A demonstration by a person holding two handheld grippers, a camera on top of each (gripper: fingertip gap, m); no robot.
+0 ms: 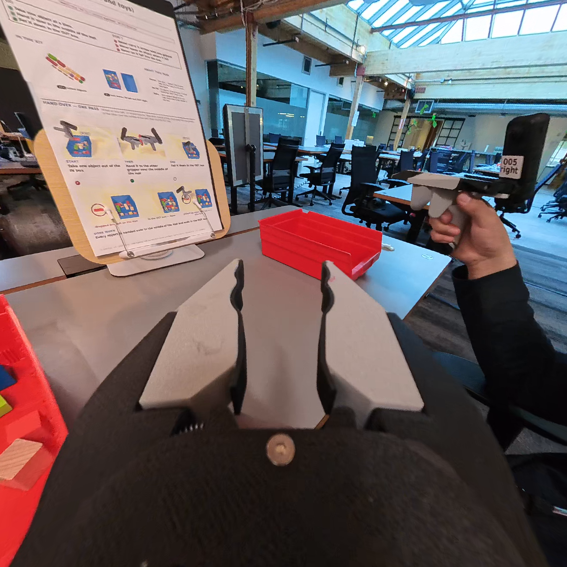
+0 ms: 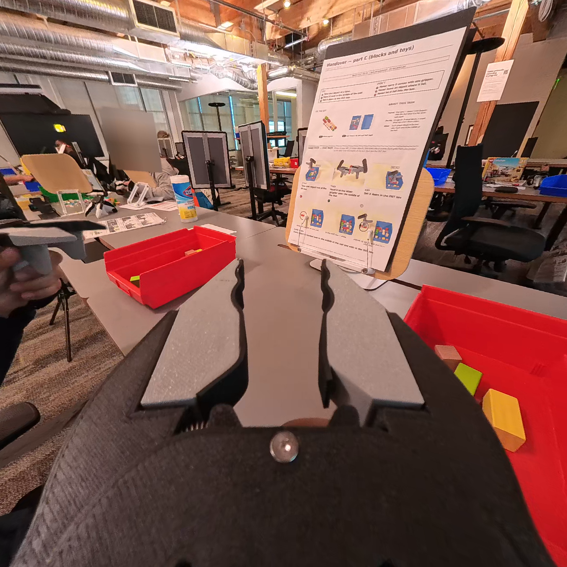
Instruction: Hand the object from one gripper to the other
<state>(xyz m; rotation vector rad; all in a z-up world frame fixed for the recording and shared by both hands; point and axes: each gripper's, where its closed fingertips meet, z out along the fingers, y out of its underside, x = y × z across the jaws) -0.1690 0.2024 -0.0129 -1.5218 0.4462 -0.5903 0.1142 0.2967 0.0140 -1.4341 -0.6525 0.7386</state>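
Plainly, both claws hang empty with jaws apart above the grey tabletop (image 1: 101, 322): the left claw (image 1: 280, 283) and the right claw (image 2: 280, 283), probably readying a first pick. The blocks (image 2: 503, 418) lie in the near-right red bin (image 2: 491, 310); the left bin (image 2: 171, 270) seemingly holds a few too.

Printed writing is carried by: white instruction sheet (image 1: 116, 138) on rounded wooden stand (image 1: 52, 184); small white sticker (image 1: 511, 166) on right gripper (image 2: 282, 285); white-and-yellow wipes canister (image 2: 184, 198). Wording is withheld.
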